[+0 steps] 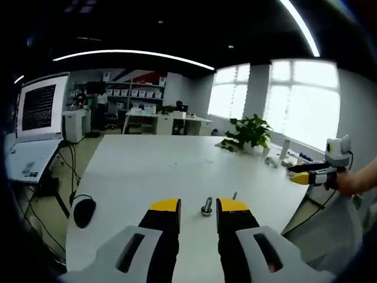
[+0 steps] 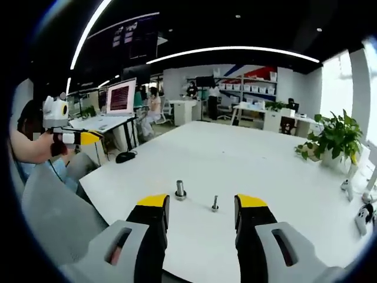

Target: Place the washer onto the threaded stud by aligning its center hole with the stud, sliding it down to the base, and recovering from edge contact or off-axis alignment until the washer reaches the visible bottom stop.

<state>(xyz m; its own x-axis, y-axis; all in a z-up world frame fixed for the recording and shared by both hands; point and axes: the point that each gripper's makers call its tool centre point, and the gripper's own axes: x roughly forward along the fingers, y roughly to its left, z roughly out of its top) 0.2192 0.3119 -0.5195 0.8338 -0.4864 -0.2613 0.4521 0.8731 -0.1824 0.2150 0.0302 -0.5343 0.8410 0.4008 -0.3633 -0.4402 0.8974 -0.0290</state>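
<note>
a: left gripper view, item one: left gripper [image 1: 198, 207], jaws wide apart, holding nothing, above the white table [image 1: 147, 165]. a stud with a wide base [image 1: 207, 206] stands between the tips; a thinner stud [image 1: 234, 195] just beyond.

b: right gripper view: right gripper [image 2: 202, 207], jaws wide, nothing held. both studs stand ahead on the table, near each other. washer: cannot tell which piece.

Bright office, white table [image 1: 177, 165], windows [image 1: 303, 100]
</note>
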